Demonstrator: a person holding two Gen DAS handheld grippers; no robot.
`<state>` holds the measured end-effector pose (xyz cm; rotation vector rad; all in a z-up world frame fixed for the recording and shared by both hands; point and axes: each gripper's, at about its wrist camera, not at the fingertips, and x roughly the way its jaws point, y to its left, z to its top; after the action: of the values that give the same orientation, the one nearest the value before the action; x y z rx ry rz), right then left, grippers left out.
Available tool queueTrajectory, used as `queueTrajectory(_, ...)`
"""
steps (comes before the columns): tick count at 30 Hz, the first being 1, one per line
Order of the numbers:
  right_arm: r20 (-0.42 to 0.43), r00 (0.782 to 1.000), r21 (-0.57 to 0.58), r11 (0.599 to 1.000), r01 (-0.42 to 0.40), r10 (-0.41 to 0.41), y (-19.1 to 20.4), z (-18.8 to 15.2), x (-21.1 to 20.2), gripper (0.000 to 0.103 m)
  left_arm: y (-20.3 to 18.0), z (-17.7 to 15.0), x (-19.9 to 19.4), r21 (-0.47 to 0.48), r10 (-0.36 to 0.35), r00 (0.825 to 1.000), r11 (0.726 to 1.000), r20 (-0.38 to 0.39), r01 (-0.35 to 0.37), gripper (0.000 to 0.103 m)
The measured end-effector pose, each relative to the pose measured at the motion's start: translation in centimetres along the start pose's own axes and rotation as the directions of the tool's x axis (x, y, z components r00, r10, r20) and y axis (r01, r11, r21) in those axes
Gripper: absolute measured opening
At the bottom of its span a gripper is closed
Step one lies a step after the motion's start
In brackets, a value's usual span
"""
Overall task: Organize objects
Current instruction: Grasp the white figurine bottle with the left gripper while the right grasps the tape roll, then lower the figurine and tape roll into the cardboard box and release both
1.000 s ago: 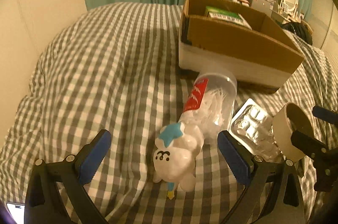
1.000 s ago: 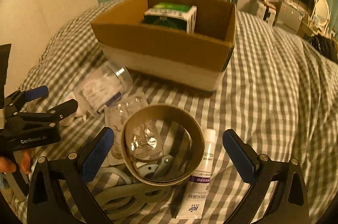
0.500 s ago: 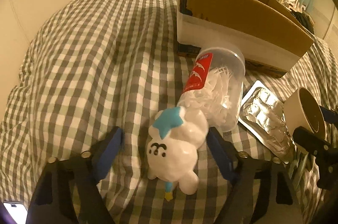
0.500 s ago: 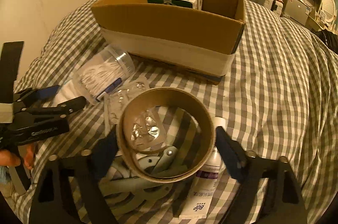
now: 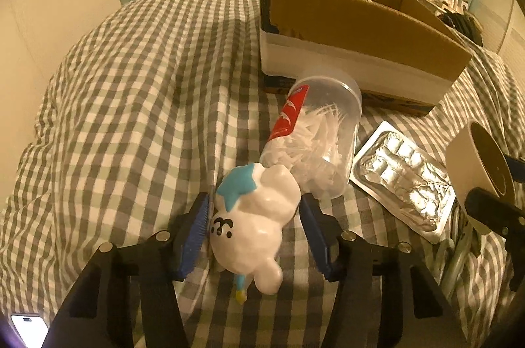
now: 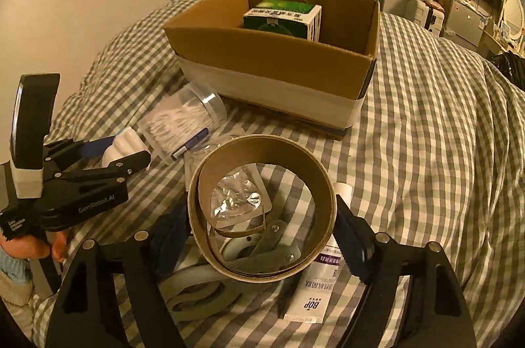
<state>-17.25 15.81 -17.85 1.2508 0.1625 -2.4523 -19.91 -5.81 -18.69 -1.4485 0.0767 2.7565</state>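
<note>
- white toy figure is clamped between pads of left gripper
- cardboard tape ring is gripped by right gripper, on checked bedspread

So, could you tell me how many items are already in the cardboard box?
1: a green-and-white carton in the cardboard box, against its far wall; its near wall hides some floor, so others may lie unseen.
</note>
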Motion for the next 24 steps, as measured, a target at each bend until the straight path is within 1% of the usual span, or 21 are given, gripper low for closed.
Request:
queueTrajectory(2,0.009,1.000,0.000,1.000,-0.008,0.008,0.0,-0.1,-0.6,0.080,-0.1,0.1,-0.8,-0.001,0.003,1.000,1.000,0.011,-0.003,0.057)
queueTrajectory(4,0.017,1.000,0.001,1.000,-0.014,0.014,0.0,-0.1,-1.2,0.080,-0.2,0.1,-1.6,0.008,0.009,1.000,1.000,0.029,-0.010,0.051)
queueTrajectory(7,0.032,0.999,-0.002,1.000,-0.022,0.022,0.1,-0.1,-2.0,0.080,-0.3,0.1,-2.5,0.008,0.020,0.999,1.000,0.038,-0.020,0.047)
queueTrajectory(12,0.049,0.998,-0.003,0.999,-0.034,0.034,0.2,-0.4,-3.2,0.080,0.6,-0.7,-3.6,-0.013,0.017,0.999,1.000,0.035,-0.017,0.046)
queueTrajectory(16,0.066,0.997,0.001,0.999,-0.040,0.040,0.1,-0.7,-4.3,0.080,0.5,-0.1,-4.6,-0.041,0.016,0.998,0.999,0.054,-0.014,0.044)
queueTrajectory(24,0.106,0.993,-0.001,0.999,-0.050,0.050,0.1,-0.6,-6.5,0.080,0.5,-0.7,-7.7,-0.080,-0.019,0.996,0.996,0.086,0.026,0.044)
